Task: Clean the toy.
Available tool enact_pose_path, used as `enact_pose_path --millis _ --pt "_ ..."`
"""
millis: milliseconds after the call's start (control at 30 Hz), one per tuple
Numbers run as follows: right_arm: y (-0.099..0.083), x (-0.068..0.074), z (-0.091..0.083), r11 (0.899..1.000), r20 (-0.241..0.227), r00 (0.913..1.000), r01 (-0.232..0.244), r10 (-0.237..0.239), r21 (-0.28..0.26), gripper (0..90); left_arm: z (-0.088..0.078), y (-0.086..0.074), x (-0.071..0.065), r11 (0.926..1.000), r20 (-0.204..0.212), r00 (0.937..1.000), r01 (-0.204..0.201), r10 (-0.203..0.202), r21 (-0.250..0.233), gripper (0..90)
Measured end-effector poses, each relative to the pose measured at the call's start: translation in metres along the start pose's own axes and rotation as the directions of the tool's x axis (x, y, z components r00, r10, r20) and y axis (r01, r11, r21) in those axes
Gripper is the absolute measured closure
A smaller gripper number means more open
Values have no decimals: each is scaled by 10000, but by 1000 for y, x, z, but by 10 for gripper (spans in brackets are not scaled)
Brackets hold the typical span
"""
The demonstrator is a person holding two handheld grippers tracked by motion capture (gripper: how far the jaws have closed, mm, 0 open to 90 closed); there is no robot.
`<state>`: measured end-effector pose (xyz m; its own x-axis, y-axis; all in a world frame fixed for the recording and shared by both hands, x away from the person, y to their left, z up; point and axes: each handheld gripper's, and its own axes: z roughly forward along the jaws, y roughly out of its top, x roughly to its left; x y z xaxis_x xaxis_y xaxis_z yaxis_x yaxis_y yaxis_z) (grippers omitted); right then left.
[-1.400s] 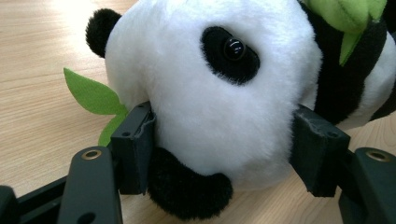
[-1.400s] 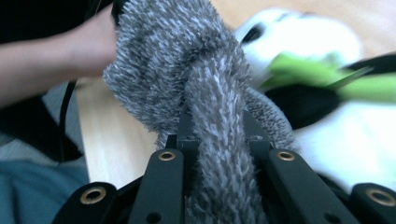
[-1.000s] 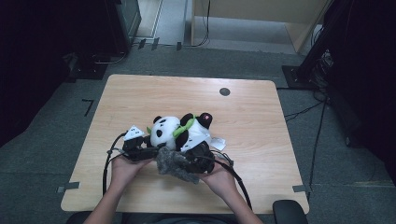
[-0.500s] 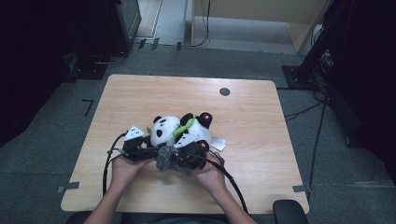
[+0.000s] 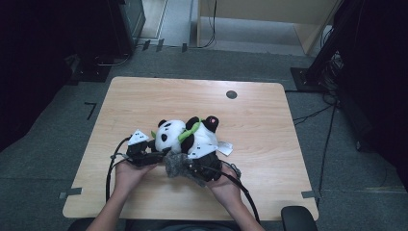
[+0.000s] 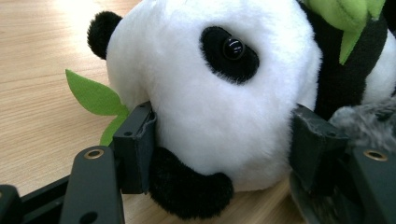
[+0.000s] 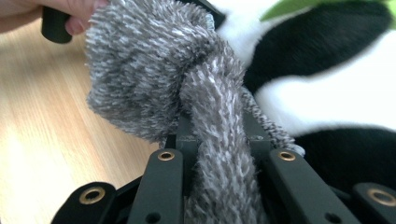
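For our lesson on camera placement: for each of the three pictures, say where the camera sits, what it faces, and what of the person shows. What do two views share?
High view: above the person's side, looking down on the table; forearms, hands, both tools.
Left gripper view: on the left tool, facing the panda; its jaws clamp the head.
Right gripper view: on the right tool, facing the grey cloth it grips; fingers top left.
Shared: both gripper views show the panda.

No writing, brand, number or sign can be read anywhere. The white tag (image 5: 224, 147) at the plush panda (image 5: 185, 137) is too small and blurred to show any print, and the dark round mark (image 5: 231, 94) on the wooden counter (image 5: 269, 144) carries no legible characters.
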<state>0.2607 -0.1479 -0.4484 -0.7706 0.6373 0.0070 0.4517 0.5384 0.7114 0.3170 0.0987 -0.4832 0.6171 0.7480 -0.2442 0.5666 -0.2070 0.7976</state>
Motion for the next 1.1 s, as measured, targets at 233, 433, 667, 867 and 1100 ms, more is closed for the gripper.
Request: enact_pose_path --millis 233,433,667,867,1100 --pt "-16 -8 -10 9992 132 9992 -380 382 -127 751 0 0 0 10000 13 10000 -30 30 -4 332" --pt "-33 -18 -23 9963 69 9966 -823 825 -250 750 0 0 0 10000 10 10000 -26 26 -3 332" --pt "-49 -31 -37 9917 224 9917 -1264 1269 -226 748 0 0 0 10000 27 10000 2 -2 -20 332" --pt "-49 -25 -40 9915 -224 9917 -1270 1263 -292 756 0 0 0 10000 20 10000 1 -1 -10 332" --pt "-35 -8 -30 9960 -745 9940 -828 800 -349 756 0 1 0 10000 20 10000 25 -25 24 332"
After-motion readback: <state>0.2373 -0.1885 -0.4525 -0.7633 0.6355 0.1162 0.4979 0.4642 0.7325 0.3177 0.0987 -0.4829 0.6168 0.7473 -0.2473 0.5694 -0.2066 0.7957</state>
